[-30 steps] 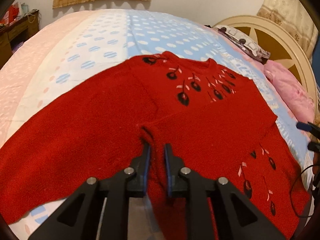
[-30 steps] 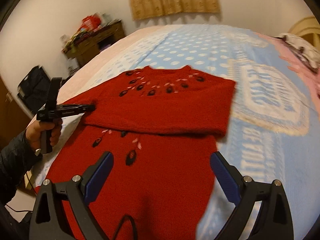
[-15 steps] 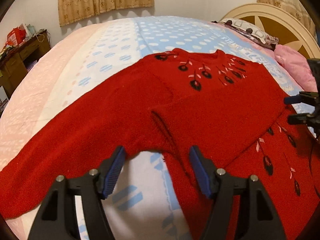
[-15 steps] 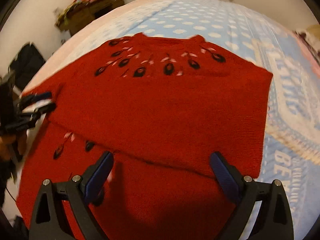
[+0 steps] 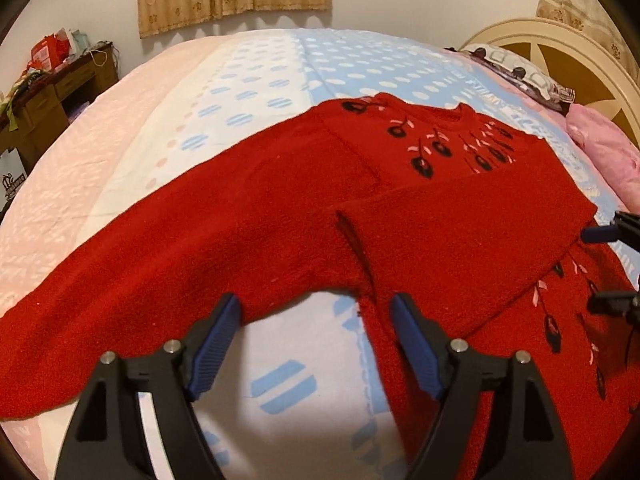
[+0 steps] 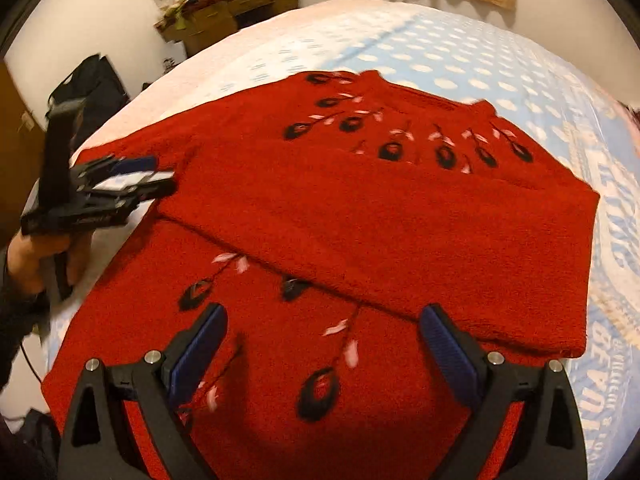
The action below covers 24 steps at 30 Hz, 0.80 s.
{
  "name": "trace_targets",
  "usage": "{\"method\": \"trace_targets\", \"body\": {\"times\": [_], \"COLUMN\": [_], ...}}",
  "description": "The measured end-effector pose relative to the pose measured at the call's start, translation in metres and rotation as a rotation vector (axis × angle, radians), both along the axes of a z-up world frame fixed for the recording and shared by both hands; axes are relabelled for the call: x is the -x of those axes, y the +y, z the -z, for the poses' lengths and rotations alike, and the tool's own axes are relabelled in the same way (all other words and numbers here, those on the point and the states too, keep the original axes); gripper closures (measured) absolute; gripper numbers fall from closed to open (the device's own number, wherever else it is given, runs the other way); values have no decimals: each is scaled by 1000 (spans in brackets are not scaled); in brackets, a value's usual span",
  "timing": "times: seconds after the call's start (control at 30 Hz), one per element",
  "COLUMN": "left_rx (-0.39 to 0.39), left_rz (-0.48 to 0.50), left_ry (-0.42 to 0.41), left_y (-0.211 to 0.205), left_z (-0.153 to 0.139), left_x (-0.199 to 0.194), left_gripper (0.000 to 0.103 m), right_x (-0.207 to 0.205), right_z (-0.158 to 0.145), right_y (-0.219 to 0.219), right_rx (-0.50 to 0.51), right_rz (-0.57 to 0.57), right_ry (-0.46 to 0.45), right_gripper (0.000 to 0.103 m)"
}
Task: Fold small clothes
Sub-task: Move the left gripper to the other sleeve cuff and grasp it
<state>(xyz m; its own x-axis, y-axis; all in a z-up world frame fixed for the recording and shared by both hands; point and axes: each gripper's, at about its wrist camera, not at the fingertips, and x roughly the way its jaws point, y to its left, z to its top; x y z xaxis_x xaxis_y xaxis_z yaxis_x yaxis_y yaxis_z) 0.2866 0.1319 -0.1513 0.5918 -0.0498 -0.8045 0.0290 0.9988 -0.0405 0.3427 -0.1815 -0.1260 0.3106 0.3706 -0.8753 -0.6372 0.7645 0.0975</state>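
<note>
A red knitted sweater (image 5: 400, 216) with black and pink leaf embroidery lies flat on the bed; it also shows in the right wrist view (image 6: 380, 216). One sleeve (image 6: 400, 248) is folded across the chest. The other sleeve (image 5: 140, 280) stretches out to the left. My left gripper (image 5: 316, 336) is open and empty, just above the armpit edge of the sweater; it also shows in the right wrist view (image 6: 148, 172). My right gripper (image 6: 320, 344) is open and empty over the sweater's lower body, and its tips show in the left wrist view (image 5: 608, 264).
The bed (image 5: 240, 92) has a pink, white and blue dotted cover. A pink pillow (image 5: 600, 148) and a cream headboard (image 5: 560, 44) are at the right. A cluttered wooden desk (image 6: 228, 12) and a black bag (image 6: 92, 84) stand beyond the bed's far side.
My left gripper has let go of the sleeve cuff, opened and pulled back. My right gripper has moved in lower over the sweater body and stayed open.
</note>
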Motion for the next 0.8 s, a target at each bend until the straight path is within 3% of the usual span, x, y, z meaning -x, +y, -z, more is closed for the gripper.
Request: {"method": "trace_targets", "body": {"times": [0.13,0.3,0.47,0.67,0.8], "left_rx": [-3,41,39,17,-14], "left_rz": [-7,-27,-54,-79,-150], "left_ry": [0,-31,-24,-60,-66], "left_y": [1,10,12,23,54], "left_z": [0,-6,-5,-22,-30], "left_x": [0,7,5,34,65], "left_gripper": [21,18,14,14,14], "right_x": [4,33,41,57,67], "right_z": [5,-14,2,-4,-1], "right_y": [0,-10,-14,-28,-31], "right_rx": [17,0,101,76,67], "right_rz": [20,-13,-20,10,-13], "right_ry": [16,-52,-70,-117,-112], "right_gripper": [6,6,5,6,6]}}
